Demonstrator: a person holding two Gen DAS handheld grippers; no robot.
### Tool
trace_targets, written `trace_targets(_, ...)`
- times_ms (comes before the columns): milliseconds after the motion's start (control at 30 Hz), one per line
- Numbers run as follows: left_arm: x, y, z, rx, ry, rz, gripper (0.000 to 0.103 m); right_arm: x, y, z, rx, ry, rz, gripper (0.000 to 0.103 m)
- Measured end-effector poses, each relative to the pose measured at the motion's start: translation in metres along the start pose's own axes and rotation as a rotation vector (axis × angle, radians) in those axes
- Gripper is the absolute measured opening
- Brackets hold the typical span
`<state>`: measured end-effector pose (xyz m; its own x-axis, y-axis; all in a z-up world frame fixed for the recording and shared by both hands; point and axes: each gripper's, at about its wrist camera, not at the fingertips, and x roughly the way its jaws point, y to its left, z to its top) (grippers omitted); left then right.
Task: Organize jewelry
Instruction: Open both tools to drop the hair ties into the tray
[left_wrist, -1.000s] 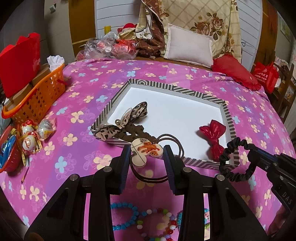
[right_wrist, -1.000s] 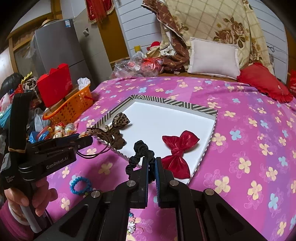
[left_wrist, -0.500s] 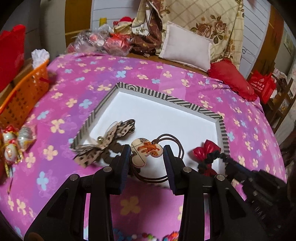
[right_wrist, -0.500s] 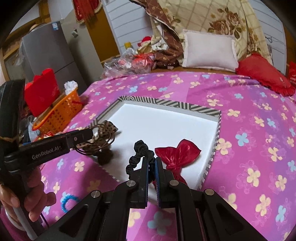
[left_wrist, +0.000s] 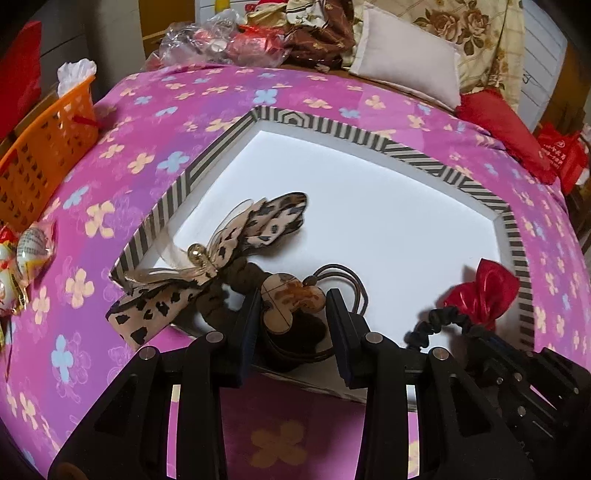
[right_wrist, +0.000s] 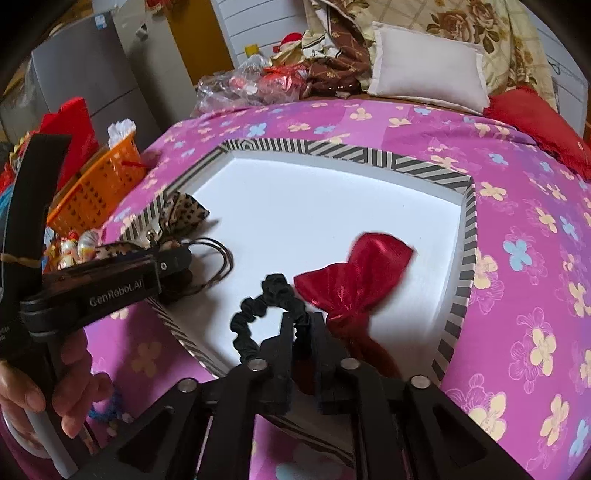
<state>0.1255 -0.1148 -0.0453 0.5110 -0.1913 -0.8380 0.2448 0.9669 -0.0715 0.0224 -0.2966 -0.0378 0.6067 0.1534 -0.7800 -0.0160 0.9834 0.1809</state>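
A striped-rim white tray (left_wrist: 406, 155) lies on the pink floral cloth. My left gripper (left_wrist: 293, 314) is shut on a hair tie with a cream and brown charm (left_wrist: 291, 297), held low over the tray's near edge. A leopard-print bow (left_wrist: 255, 236) lies in the tray at its left. My right gripper (right_wrist: 301, 328) is shut on a black scrunchie (right_wrist: 255, 314), held over the tray next to a red bow (right_wrist: 354, 273). The red bow (left_wrist: 487, 291) and scrunchie (left_wrist: 443, 321) also show in the left wrist view. The tray rim (right_wrist: 465, 236) shows in the right wrist view.
An orange basket (left_wrist: 40, 147) stands at the left, with wrapped trinkets (left_wrist: 26, 254) near it. Pillows (left_wrist: 410, 70) and bags of clutter lie at the back. Beaded bracelets (right_wrist: 107, 410) lie on the cloth near the hand in the right wrist view.
Both grippers have moved forward over the tray with their hair ties. The tray and bows now look closer.
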Motion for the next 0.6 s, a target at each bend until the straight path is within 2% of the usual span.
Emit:
trace_targets(33, 0.000, 0.001, 0.000, -0.004, 0.002, 0.002, 0.035, -0.002, -0.001, -0.001, 0.000, -0.005, -0.001, 0.031)
trace_targets(100, -0.001, 0.002, -0.001, -0.015, 0.001, 0.002, 0.035, -0.008, -0.002, -0.004, 0.004, -0.022, -0.003, 0.036)
trace_targets(200, -0.005, 0.001, -0.003, -0.005, -0.001, 0.011, 0.037, -0.021, -0.003, -0.007, 0.008, -0.039, -0.006, 0.036)
trace_targets(300, -0.013, 0.001, -0.006, 0.000, -0.008, 0.001, 0.045, -0.040, -0.002, -0.010, 0.019, -0.066, -0.006, 0.037)
trace_targets(467, -0.044, 0.001, -0.016, 0.020, -0.062, 0.004, 0.065, -0.071, 0.006, -0.026, 0.012, -0.101, -0.019, 0.039)
trace_targets(600, -0.072, 0.005, -0.032, 0.038, -0.097, 0.026, 0.067, -0.088, 0.015, -0.046, 0.014, -0.111, -0.017, 0.041)
